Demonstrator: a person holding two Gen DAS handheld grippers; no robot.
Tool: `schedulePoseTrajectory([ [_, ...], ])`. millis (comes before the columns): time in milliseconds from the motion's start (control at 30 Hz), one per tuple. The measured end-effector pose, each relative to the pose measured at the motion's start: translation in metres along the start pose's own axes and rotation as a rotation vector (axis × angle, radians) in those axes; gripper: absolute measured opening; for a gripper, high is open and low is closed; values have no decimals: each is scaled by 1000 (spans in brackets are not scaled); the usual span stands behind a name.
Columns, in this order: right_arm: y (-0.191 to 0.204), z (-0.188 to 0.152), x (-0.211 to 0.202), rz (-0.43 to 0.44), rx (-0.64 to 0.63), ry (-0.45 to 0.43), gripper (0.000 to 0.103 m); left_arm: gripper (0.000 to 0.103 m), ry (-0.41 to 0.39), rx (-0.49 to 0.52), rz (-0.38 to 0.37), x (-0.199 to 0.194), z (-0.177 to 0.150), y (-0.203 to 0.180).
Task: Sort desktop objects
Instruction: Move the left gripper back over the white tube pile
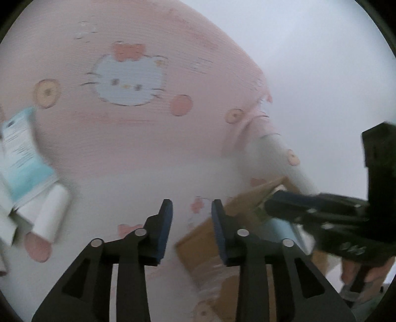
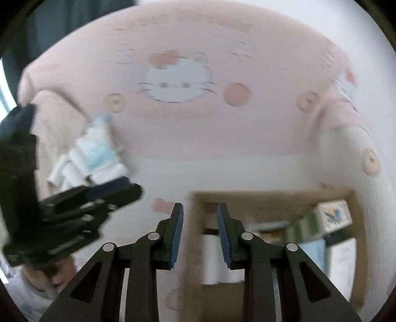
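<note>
Both views are motion-blurred. My left gripper [image 1: 191, 210] is open and empty above the pink Hello Kitty tablecloth [image 1: 128, 138], next to the left corner of a cardboard box [image 1: 203, 242]. My right gripper [image 2: 200, 215] is open and empty over the box's left edge [image 2: 272, 195]. The box holds several small packages, among them a white carton [image 2: 334, 215] and a white package [image 2: 215, 257]. A pile of white and light-blue packets lies on the cloth at the left [image 1: 27, 161], also seen in the right wrist view [image 2: 99, 153]. Each gripper shows in the other's view [image 1: 321, 205] [image 2: 74, 205].
The tablecloth hangs over the table's far edge [image 2: 188, 22] and right corner [image 1: 259, 119]. A dark curtain [image 2: 61, 22] stands behind the table at the left. A white wall [image 1: 321, 62] lies beyond at the right.
</note>
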State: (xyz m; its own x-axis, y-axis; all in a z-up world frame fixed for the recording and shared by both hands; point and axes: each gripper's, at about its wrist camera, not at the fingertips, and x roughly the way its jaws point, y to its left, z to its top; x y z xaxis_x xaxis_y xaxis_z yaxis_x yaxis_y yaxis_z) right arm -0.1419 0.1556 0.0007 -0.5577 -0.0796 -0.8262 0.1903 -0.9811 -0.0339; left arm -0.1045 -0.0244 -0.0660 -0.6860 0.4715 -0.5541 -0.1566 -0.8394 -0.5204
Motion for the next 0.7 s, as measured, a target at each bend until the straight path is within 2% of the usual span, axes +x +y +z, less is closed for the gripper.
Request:
schedulePoseTrajectory([
  [133,33,-1,5,35,-51,10,24,45,-1,-11,80,-14,-16,31],
  [333,66,-35,27,-25,-123,-34,24,49,7,73,171,-32,-51,56],
  [533,80,-60,44,110,-120,25,24,49,27,67,220,-54,-89,82],
  [700,99,-79,58,137,-171,5,25,49,64,80,324,-64,-106,106],
])
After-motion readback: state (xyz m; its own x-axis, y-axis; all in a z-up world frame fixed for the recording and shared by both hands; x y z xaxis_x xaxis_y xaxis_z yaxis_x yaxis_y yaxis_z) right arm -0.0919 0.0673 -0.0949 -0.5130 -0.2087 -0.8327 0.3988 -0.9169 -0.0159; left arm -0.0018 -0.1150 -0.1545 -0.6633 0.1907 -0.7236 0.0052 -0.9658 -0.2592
